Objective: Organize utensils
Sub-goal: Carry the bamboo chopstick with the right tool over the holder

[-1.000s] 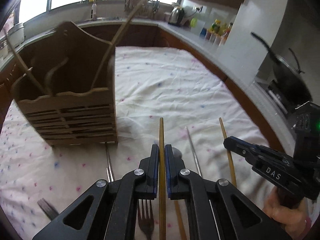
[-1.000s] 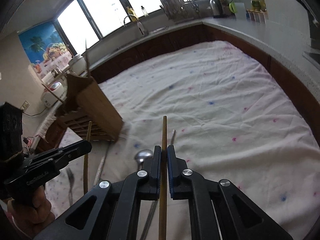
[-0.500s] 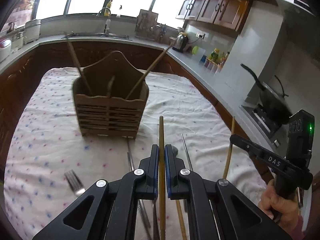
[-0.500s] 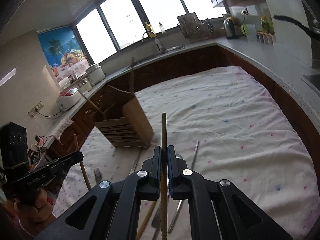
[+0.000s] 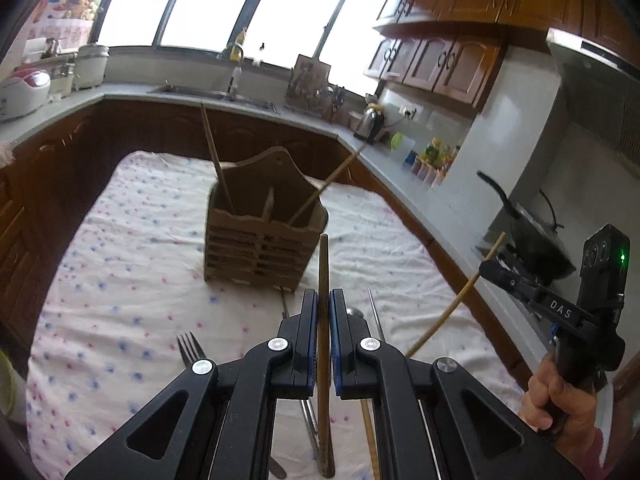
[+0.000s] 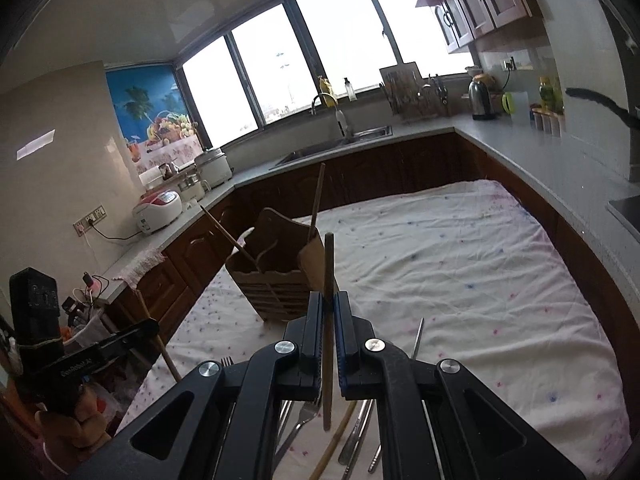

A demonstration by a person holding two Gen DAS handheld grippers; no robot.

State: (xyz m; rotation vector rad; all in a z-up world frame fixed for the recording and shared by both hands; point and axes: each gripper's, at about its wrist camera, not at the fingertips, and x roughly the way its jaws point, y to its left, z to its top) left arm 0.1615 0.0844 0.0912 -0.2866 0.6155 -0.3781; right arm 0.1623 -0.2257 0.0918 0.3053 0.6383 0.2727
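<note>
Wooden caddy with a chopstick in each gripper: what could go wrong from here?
1. The wooden caddy already holds two chopsticks leaning outward; an incoming stick may knock against them.
2. The left gripper pinches its chopstick with a long end hanging below the jaws, so it could swing in the grip.
3. The right gripper and its chopstick head for the same narrow box; two approaches at once could collide or tip it.
</note>
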